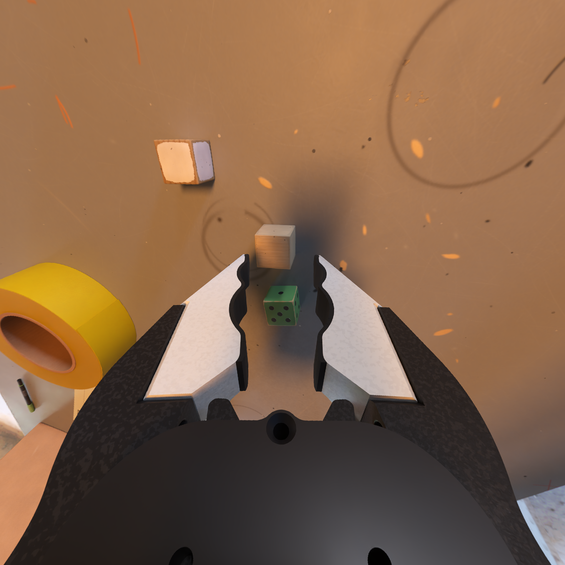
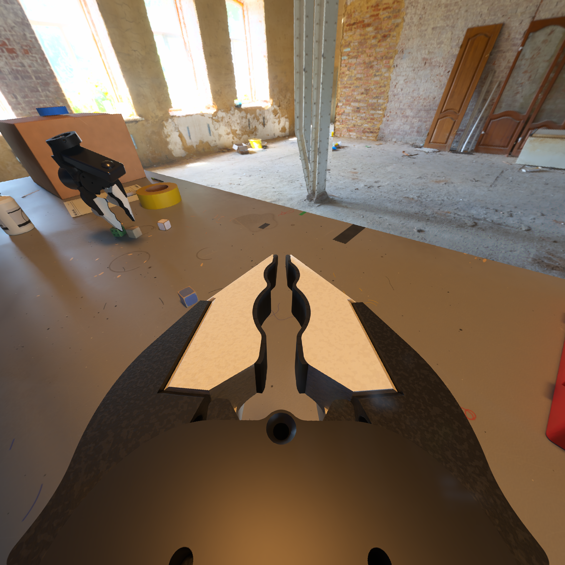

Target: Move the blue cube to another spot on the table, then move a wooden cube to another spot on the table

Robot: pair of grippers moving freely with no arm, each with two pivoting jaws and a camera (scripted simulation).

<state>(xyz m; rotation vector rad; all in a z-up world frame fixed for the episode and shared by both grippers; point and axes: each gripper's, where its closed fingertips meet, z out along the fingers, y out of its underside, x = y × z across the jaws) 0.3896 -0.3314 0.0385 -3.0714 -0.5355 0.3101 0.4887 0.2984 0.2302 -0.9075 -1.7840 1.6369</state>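
Right gripper (image 2: 281, 256): nearest to its own camera; one of two grippers. Its fingers (image 2: 238, 330) are almost closed, only a thin slit between the tips, and they hold nothing. It hangs over a bare part of the counter.
Counter (image 2: 397, 305): one brown surface with scratches and orange flecks; it carries all the small things.
Cardboard box (image 2: 82, 134): one, at the far left end of the counter, with one blue tape roll (image 2: 52, 110) on top of it.
Left gripper (image 1: 281, 256): its fingers (image 1: 208, 330) stand wide apart and grip nothing. It points down at the counter. In its own view the green die lies between the fingers, not touched by them.
Yellow tape roll (image 1: 61, 321): one, at the left of the left gripper.
White bottle (image 2: 13, 214): one, at the left edge in the right wrist view.
Wooden cubes: two. One plain wooden cube (image 1: 275, 246) is just beyond the fingertips, just beside the die. One cube with white faces (image 1: 183, 161) lies farther off to the left, apart from the others.
Blue cube (image 2: 187, 296): one, on the counter just left of the right gripper, well apart from the wooden cubes.
Green die (image 1: 281, 305): one, with black dots.
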